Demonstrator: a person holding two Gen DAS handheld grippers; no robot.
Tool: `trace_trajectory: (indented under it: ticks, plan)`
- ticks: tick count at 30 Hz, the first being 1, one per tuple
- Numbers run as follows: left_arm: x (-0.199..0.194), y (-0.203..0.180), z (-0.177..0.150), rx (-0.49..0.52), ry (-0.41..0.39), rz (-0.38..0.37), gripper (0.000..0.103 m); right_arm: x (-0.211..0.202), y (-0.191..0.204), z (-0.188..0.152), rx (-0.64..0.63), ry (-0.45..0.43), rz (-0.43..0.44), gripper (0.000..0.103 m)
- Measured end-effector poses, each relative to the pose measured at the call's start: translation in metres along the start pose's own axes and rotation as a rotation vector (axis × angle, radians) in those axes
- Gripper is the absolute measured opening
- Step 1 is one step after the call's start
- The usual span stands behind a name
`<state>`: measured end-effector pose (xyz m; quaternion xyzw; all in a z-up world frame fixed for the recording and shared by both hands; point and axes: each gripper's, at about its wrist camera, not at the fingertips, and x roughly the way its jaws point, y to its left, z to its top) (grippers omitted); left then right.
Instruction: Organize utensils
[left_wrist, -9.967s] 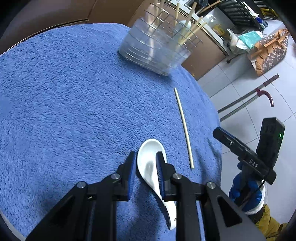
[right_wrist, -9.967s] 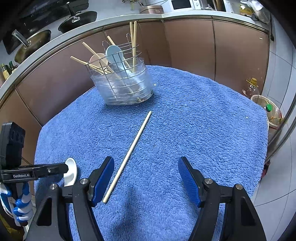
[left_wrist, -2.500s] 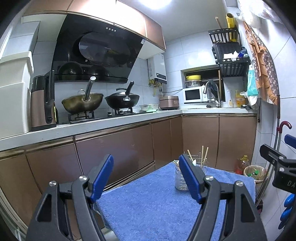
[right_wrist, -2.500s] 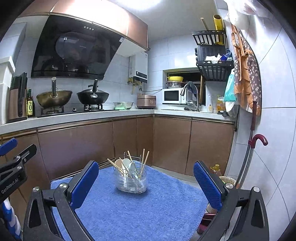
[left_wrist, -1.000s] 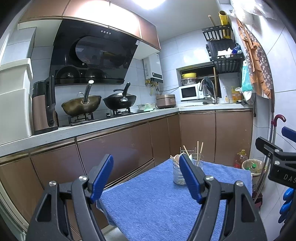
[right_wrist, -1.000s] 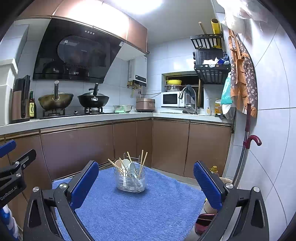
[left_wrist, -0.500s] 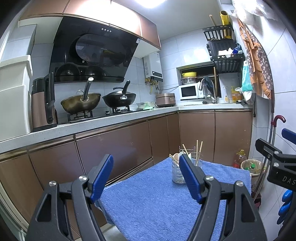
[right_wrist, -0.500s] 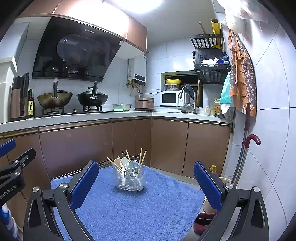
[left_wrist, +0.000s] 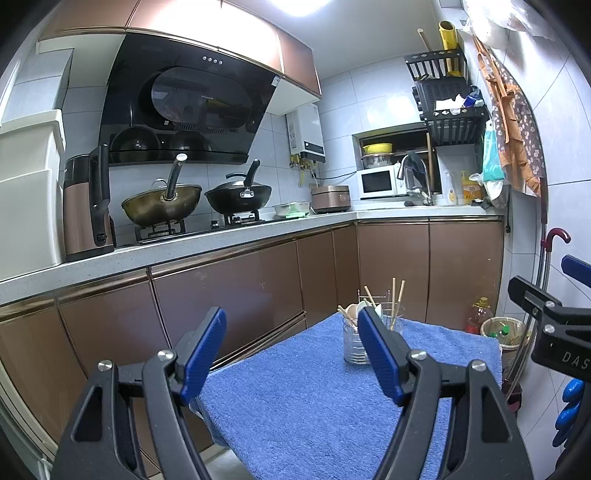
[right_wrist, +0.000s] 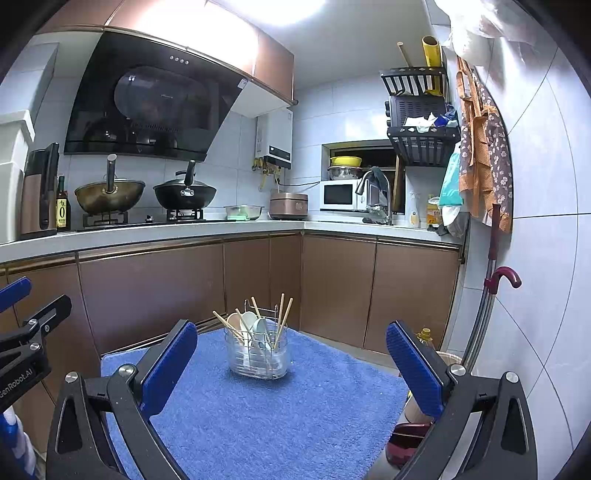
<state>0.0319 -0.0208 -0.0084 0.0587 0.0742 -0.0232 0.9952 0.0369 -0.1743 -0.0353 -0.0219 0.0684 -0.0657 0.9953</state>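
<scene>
While you hold both grippers up and away from the bench (right_wrist: 258, 424), the left gripper (left_wrist: 291, 350) is spread wide with nothing in it, and the right gripper (right_wrist: 291, 363) also. The utensil holder (right_wrist: 258, 356) stands upright on the far part of the blue towel (left_wrist: 314, 406), with chopsticks (right_wrist: 283, 317) and spoons (right_wrist: 248, 321) inside.

A blown-out white ceiling light (right_wrist: 236, 22) glares at 12 o'clock in both sharp fisheye views; straight lines bow and corners vignette black.
</scene>
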Motion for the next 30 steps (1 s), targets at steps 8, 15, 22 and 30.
trace_trajectory:
  ticks: [8, 15, 22, 30]
  plan:
    - [-0.0001, 0.0024, -0.0022, -0.01, 0.01, -0.007, 0.072, 0.0003, -0.0003, -0.0009, -0.001, 0.0, 0.001, 0.103]
    - [-0.0014, 0.002, -0.002, -0.01, 0.008, -0.011, 0.072, 0.0003, 0.0004, -0.0008, -0.002, 0.001, 0.0, 0.103]
    - [-0.0026, 0.0008, -0.0021, -0.013, 0.009, -0.01, 0.072, 0.0004, 0.0003, -0.0008, -0.002, 0.001, 0.0, 0.103]
    - [-0.0039, -0.0003, -0.0022, -0.018, 0.011, -0.013, 0.072, 0.0002, -0.0007, -0.0019, -0.004, 0.001, 0.001, 0.103]
